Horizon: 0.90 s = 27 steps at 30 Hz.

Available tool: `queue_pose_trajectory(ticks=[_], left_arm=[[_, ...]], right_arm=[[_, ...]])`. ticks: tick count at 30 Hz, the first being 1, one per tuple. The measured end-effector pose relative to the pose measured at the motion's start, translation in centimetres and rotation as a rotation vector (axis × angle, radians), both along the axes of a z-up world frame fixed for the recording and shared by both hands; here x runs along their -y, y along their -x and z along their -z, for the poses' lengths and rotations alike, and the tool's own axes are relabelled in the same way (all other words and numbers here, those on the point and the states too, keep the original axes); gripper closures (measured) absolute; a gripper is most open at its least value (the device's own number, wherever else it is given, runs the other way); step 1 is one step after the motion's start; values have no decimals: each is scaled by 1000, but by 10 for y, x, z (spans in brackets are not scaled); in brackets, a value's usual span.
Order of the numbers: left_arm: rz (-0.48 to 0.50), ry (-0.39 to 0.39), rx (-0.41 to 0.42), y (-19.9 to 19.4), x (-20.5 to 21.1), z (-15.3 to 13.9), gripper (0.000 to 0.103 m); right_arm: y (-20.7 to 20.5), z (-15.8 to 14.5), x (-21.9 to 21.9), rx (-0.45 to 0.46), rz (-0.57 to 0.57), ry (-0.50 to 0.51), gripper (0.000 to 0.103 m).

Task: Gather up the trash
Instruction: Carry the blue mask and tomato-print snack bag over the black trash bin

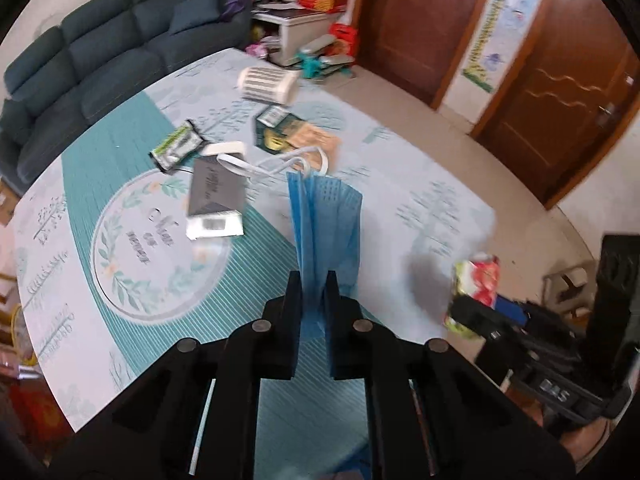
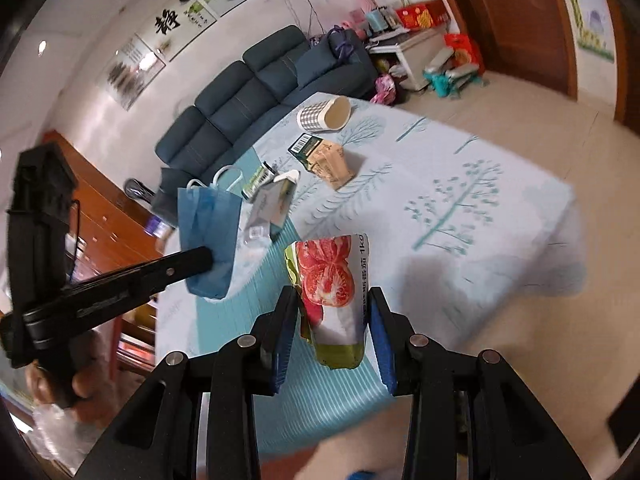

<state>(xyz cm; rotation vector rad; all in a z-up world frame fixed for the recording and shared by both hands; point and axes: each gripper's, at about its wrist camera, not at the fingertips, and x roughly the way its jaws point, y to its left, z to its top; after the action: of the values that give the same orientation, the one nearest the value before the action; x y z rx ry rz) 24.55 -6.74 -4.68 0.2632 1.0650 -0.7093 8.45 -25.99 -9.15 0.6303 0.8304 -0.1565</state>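
My left gripper is shut on a blue face mask and holds it upright above the table; the mask also shows in the right wrist view with the left gripper pinching it. My right gripper is shut on a tomato-print wrapper above the table's near edge; the wrapper shows in the left wrist view. On the table lie a grey packet, a green-black sachet, a dark green packet, a brown packet and a tipped paper cup.
The table has a teal and white patterned cloth. A dark blue sofa stands behind it. A white side cabinet with clutter and brown doors stand at the far right. A wooden cabinet stands left.
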Motion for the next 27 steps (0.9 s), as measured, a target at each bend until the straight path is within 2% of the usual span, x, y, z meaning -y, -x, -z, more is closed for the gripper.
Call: queue_pose_trajectory(ticks=[8, 13, 16, 22, 27], left_arm=[[106, 31, -42, 85, 2, -11, 96], [168, 12, -68, 128, 15, -4, 96], [205, -5, -80, 150, 23, 4, 96], [261, -29, -100, 181, 38, 19, 96], [319, -60, -118, 202, 55, 40, 96]], right_arm=[[79, -28, -21, -50, 24, 177, 68], [122, -41, -28, -85, 52, 274, 68], [143, -42, -29, -102, 63, 292, 68], [171, -32, -24, -149, 90, 315, 68], [189, 0, -16, -219, 105, 298, 68]])
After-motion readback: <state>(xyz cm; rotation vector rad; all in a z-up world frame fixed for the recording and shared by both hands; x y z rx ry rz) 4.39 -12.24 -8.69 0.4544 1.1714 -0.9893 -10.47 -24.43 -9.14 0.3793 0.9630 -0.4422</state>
